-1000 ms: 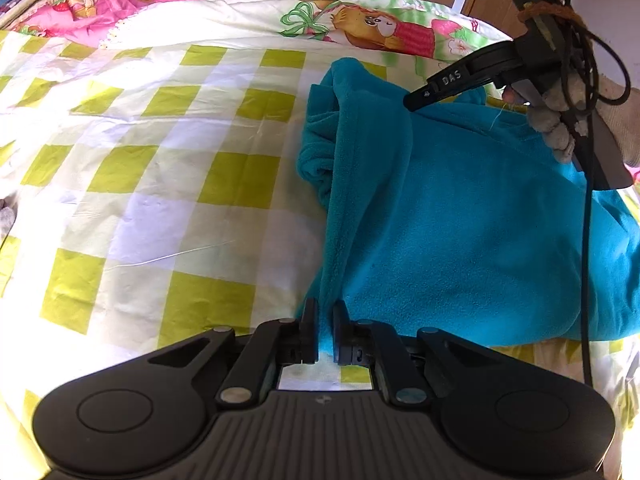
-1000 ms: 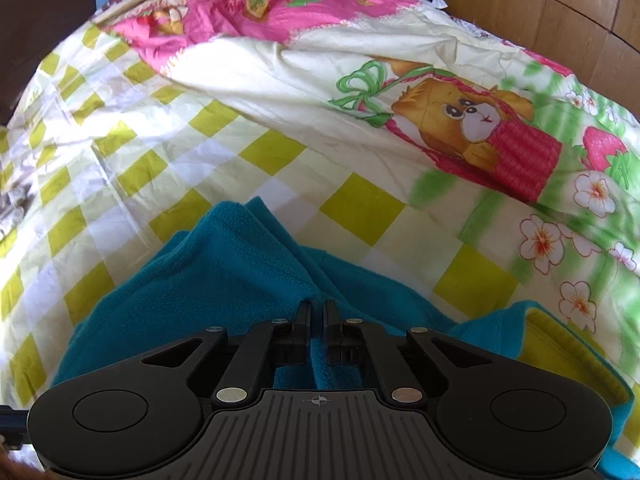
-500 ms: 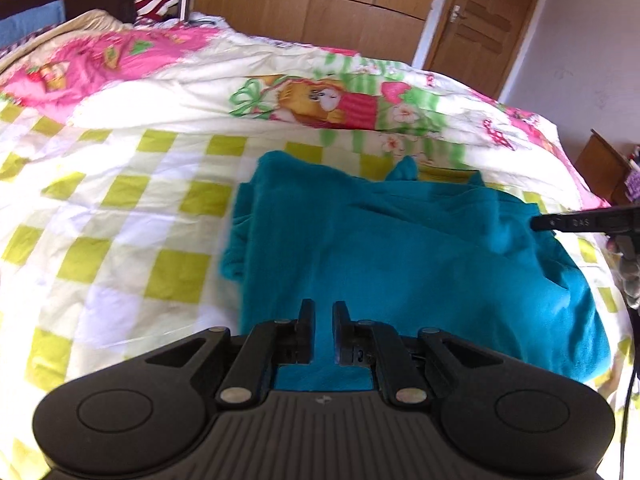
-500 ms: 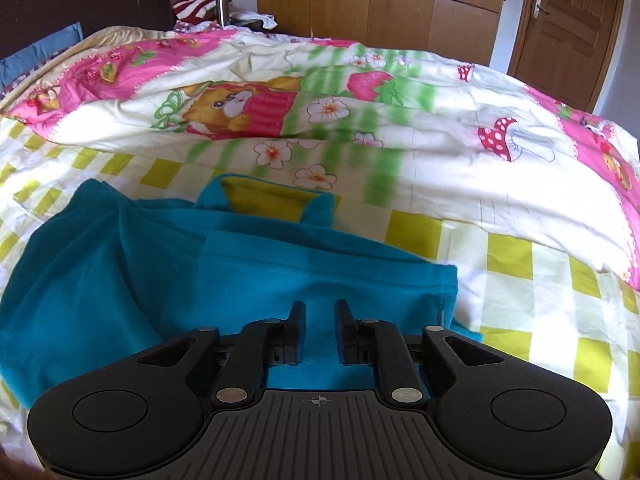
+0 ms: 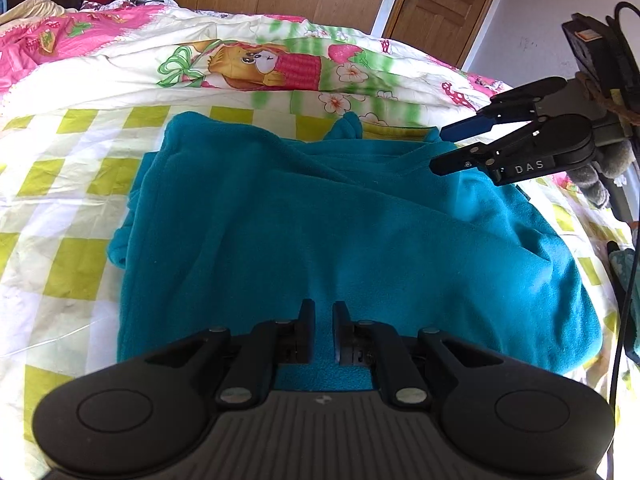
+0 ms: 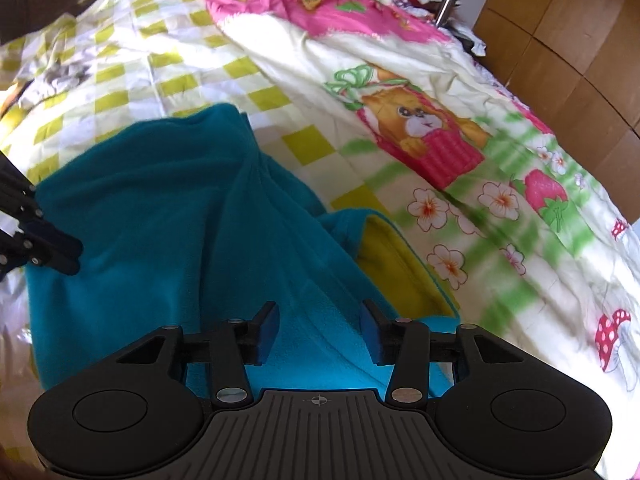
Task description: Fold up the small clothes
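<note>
Now, with my right tongs [image 6: 318, 330] spread wide over the teal fleece [image 5: 340, 224] and my left tongs [image 5: 320, 330] nearly closed, apparently empty, I'd smooth the lower-centre fold flat.

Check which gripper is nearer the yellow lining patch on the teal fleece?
Right. The right gripper hangs open over the teal fleece, beside the yellow lining. The left gripper is at the opposite hem, across the garment from it.

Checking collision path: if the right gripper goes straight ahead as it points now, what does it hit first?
Most likely the teal fleece garment: the open right gripper points across it, with no obstacle before the fabric. Depth is unclear.
</note>
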The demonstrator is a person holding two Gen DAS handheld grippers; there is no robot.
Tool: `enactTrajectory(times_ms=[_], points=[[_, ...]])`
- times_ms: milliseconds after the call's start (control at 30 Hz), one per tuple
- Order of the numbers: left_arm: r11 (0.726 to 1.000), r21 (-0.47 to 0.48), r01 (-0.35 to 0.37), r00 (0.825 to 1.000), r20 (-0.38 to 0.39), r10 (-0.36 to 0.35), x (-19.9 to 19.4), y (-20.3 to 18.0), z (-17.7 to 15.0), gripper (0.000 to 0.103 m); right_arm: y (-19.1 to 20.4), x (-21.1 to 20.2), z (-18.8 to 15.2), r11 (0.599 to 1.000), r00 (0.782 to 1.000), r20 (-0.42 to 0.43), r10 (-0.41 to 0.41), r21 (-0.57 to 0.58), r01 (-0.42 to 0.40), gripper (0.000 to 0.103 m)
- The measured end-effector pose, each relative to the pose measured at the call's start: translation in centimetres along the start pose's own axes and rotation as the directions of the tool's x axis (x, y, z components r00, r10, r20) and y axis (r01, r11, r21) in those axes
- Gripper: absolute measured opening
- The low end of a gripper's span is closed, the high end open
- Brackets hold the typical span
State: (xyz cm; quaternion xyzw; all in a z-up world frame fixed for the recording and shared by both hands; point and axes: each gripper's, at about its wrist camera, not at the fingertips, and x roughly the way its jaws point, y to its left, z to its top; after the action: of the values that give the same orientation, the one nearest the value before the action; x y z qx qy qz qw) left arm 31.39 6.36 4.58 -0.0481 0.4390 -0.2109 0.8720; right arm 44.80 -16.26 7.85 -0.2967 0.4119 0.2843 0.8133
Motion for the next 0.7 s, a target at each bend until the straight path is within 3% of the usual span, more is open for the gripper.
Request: enactTrajectory(times_ms=[33, 67, 167, 367, 433, 500, 567, 633, 700], points=[[1.000, -0.003, 0.002, 1.000, -0.001, -0.002, -0.1, 0.2, -0.1, 0.024, -0.2, 0.7, 0.3, 1.000, 0.999, -0.043, 0.008, -0.001, -0.008, 0.033], [1.000, -0.006, 0.002, 1.000, -0.001, -0.002, 0.0, 0.3, 0.0, 0.024, -0.5, 1.3, 0.5, 1.000, 0.997, -0.080, 0.022, 0.014, -0.021, 0.014], [1.000, -0.009, 0.001, 1.000, 0.002, -0.001, 0.0, 0.7, 0.0, 0.024, -1.4, 1.4, 0.6, 0.995, 0.993, -0.108, 0.056, 0.091, -0.046, 0.004], [0.998, 0.001, -0.060, 0.998, -0.006, 0.060, 1.0, 1.1, -0.2, 0.024, -4.5, 1.6, 0.8, 0.958, 0.994, -0.037, -0.101, 0.265, 0.107, 0.004], [0.998, -0.019, -0.066, 0.997, -0.034, 0.065, 1.5, 1.5, -0.9, 0.024, -4.8, 2.9, 0.4, 0.939, 0.994, -0.052, -0.092, 0.327, 0.104, 0.007], [0.997, -0.017, -0.080, 0.996, -0.052, 0.079, 1.7, 1.6, -1.6, 0.024, -4.1, 3.8, 0.2, 0.942, 0.991, -0.056, -0.121, 0.308, 0.133, 0.011], [0.996, -0.002, -0.087, 0.995, -0.053, 0.087, 1.4, 1.4, -1.8, 0.024, -3.9, 2.4, -0.4, 0.932, 0.989, -0.005, -0.145, 0.336, 0.139, 0.015], [0.996, 0.008, -0.091, 0.994, -0.055, 0.091, 1.1, 1.3, -1.7, 0.024, -4.7, -0.1, -1.6, 0.894, 0.987, 0.045, -0.156, 0.431, 0.122, 0.022], [0.996, 0.013, -0.091, 0.994, -0.054, 0.091, 0.7, 1.4, -1.5, 0.024, -5.1, -3.3, -4.1, 0.849, 0.979, 0.059, -0.196, 0.510, 0.139, 0.023]])
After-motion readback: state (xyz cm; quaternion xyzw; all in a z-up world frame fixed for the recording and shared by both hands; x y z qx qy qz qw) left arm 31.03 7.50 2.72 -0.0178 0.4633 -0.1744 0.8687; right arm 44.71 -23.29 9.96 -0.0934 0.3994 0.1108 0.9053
